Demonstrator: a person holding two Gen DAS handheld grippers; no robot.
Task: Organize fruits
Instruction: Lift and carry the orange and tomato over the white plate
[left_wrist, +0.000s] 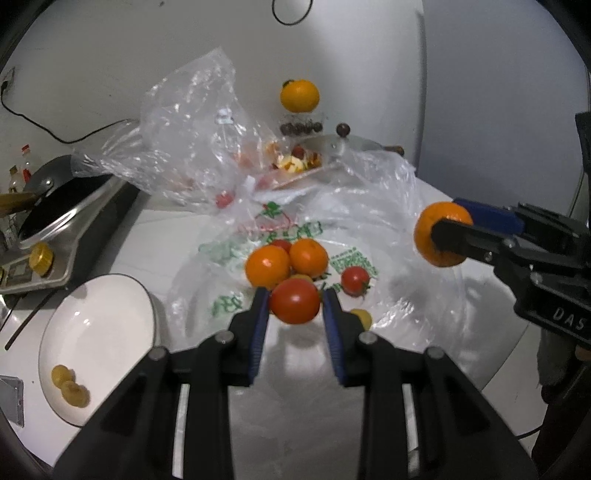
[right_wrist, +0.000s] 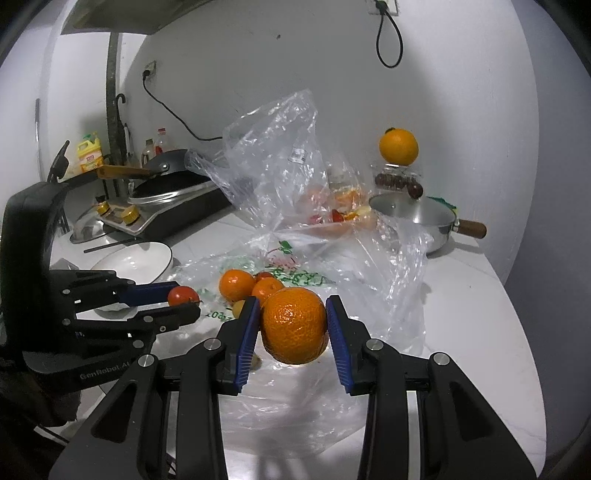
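Note:
My left gripper (left_wrist: 295, 301) is shut on a red tomato (left_wrist: 295, 301), lifted above the white counter; the same tomato (right_wrist: 183, 295) and left gripper (right_wrist: 184, 297) show at left in the right wrist view. My right gripper (right_wrist: 293, 326) is shut on an orange mandarin (right_wrist: 294, 325), also off the counter; the mandarin (left_wrist: 441, 233) shows at right in the left wrist view, pinched by the right gripper (left_wrist: 448, 227). Two mandarins (left_wrist: 287, 262), a small tomato (left_wrist: 355, 280) and a yellow fruit (left_wrist: 362, 316) lie on a flat plastic bag (left_wrist: 388, 236).
A white bowl (left_wrist: 107, 317) with two yellow pieces (left_wrist: 70, 386) sits at left. Behind are a crumpled clear bag (left_wrist: 192, 122), a steel pan (right_wrist: 413, 214) with a wooden handle, an orange (right_wrist: 398, 146) on a clear box, and a stove with a dark pan (right_wrist: 173, 188).

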